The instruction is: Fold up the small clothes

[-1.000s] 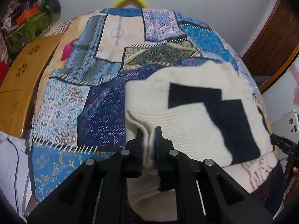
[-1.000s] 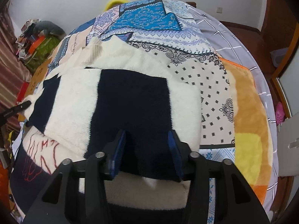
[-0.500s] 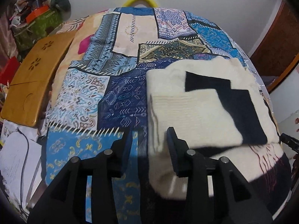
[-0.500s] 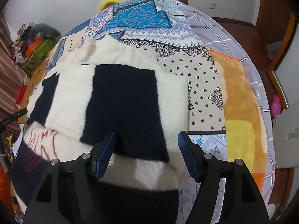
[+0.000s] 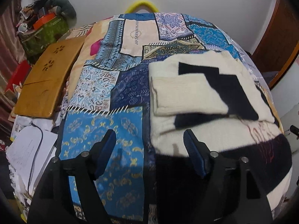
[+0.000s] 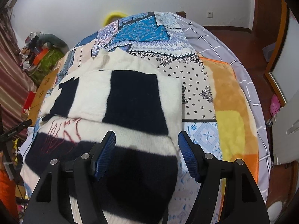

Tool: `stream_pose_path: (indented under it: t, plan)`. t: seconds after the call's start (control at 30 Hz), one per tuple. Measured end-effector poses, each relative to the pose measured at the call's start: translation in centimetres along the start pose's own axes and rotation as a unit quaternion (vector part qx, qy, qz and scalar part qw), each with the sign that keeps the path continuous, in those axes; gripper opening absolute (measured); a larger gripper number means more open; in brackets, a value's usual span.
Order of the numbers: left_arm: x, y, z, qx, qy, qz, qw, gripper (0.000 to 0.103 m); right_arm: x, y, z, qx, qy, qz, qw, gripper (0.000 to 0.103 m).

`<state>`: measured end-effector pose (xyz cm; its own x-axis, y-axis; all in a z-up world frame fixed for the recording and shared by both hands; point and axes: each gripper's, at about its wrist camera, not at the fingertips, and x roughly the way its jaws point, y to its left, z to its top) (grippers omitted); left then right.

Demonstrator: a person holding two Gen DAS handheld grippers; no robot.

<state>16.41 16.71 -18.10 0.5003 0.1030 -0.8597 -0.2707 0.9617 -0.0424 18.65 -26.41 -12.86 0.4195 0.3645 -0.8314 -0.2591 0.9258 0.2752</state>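
One cream and dark blue sweater (image 5: 196, 93) lies on the bed (image 5: 104, 130), up at 1 o'clock from my left claw (image 5: 149, 149). Both fuzzy sleeves are folded across its middle. My left claw has just been opening and stands wide, holding nothing. My right claw (image 6: 145, 149) is wide too, with nothing pinched, over the sweater's hem.

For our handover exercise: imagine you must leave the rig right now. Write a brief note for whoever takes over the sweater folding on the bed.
Left gripper: open, holding nothing; its jaws have just been opening, above the sweater's left edge.
Right gripper: open, holding nothing, above the sweater's near part.
The fuzzy cream and navy block-pattern sweater lies on the blue patchwork bedspread.
Done: both sleeves are folded across its body.
Left: probably fold the body in half.
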Motion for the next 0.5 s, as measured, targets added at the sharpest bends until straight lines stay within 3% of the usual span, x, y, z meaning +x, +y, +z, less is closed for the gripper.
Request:
stream_pose_path:
  t: [0.5]
  plan:
    - [1.6, 0.3, -5.7, -0.032, 0.058, -0.014, 0.9977, 0.078, 0.1, -2.1, -6.7, 0.052, 0.034, 0.026, 0.998, 0.066]
